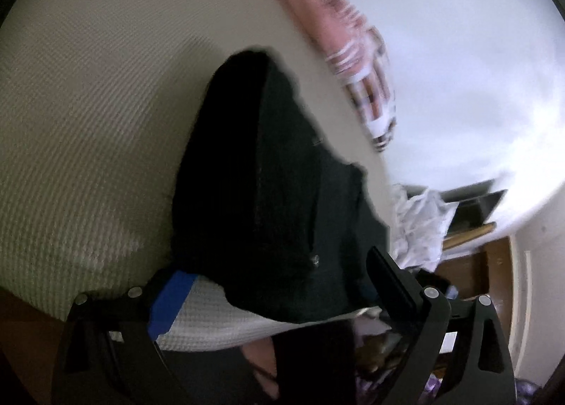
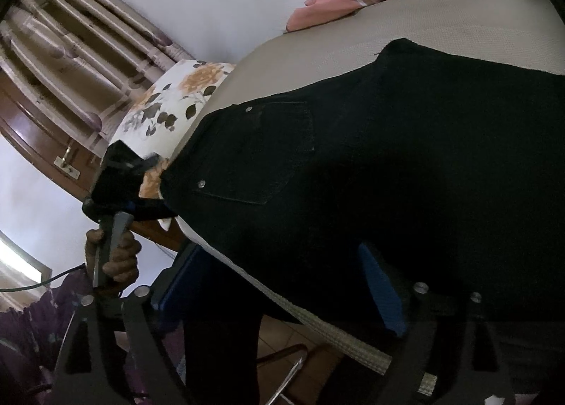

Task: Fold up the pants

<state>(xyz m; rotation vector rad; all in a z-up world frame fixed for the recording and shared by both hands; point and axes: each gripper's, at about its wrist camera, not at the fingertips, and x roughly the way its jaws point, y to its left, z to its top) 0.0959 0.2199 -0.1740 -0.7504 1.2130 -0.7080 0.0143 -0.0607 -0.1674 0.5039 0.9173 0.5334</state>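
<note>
two wrist views over a bed, both looking down along gripper fingers. black pants (image 2: 353, 172) lie on a beige mattress (image 1: 88, 122), folded into a thick dark bundle with a back pocket and rivets facing up.

left gripper (image 1: 279, 292): its jaws stand spread wide. the pants lie between and just ahead of them, the near edge of the cloth draped over the mattress edge. the blue-padded finger sits at the mattress edge to the left of the cloth, the black finger to the right; neither is seen pressing on it. beyond the jaws, past the pants, a pink striped pillow (image 1: 339, 37) lies well apart against a white wall.

right gripper (image 2: 279, 285): its jaws are spread wide too, blue pads on both sides. the pants hang over the mattress edge between the fingers, but the pads are apart from the cloth, gripping nothing. left of these jaws, a hand (image 2: 113, 256) holds the other gripper's handle near a floral pillow (image 2: 169, 105).
</note>
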